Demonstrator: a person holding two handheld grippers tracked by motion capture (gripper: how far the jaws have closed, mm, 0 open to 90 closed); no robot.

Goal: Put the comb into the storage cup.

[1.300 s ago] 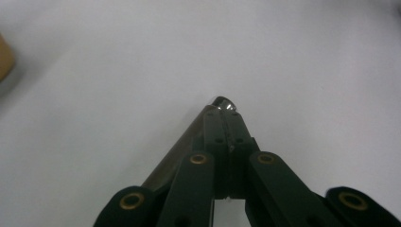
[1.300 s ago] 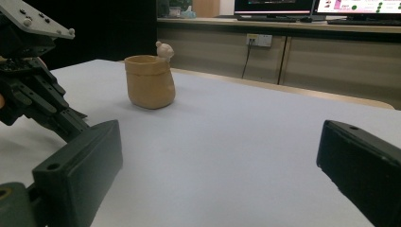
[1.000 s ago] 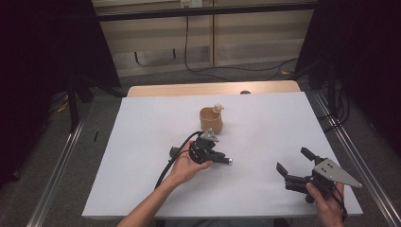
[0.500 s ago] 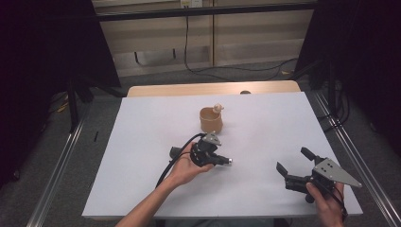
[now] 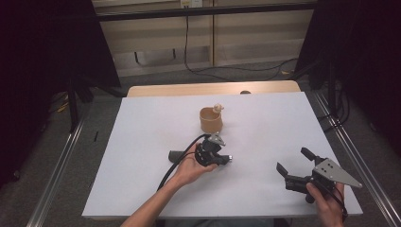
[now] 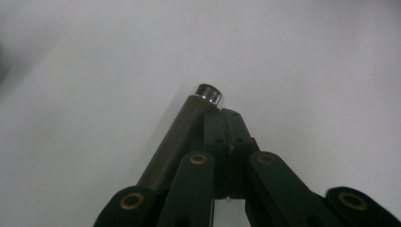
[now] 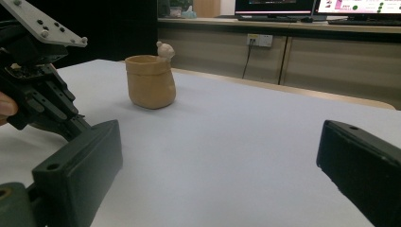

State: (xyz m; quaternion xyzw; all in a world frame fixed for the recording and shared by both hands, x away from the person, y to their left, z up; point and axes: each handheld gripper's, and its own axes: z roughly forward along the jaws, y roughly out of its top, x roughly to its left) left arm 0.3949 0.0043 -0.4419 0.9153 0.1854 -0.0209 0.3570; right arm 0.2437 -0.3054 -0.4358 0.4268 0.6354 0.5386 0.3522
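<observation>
My left gripper (image 5: 226,159) sits low over the middle of the white table (image 5: 142,142), held in a hand, with its jaws closed together. In the left gripper view a dark cylinder (image 6: 177,139) with a shiny silver tip runs along the left side of the jaws (image 6: 223,113); I cannot tell whether it is pinched. A tan cup (image 5: 211,121) stands upright beyond it, with a small pale figure (image 5: 218,108) on its rim. My right gripper (image 5: 292,160) is near the front right corner, open and empty, and faces the cup (image 7: 150,82).
A short dark piece (image 5: 176,154) lies on the sheet just left of the left hand, beside the gripper's cable (image 5: 182,161). A wooden strip (image 5: 213,89) borders the table's far edge. Metal rails (image 5: 350,156) run along both sides.
The left gripper has edged slightly to the right, staying low over the table. The right gripper and the cup have not moved.
</observation>
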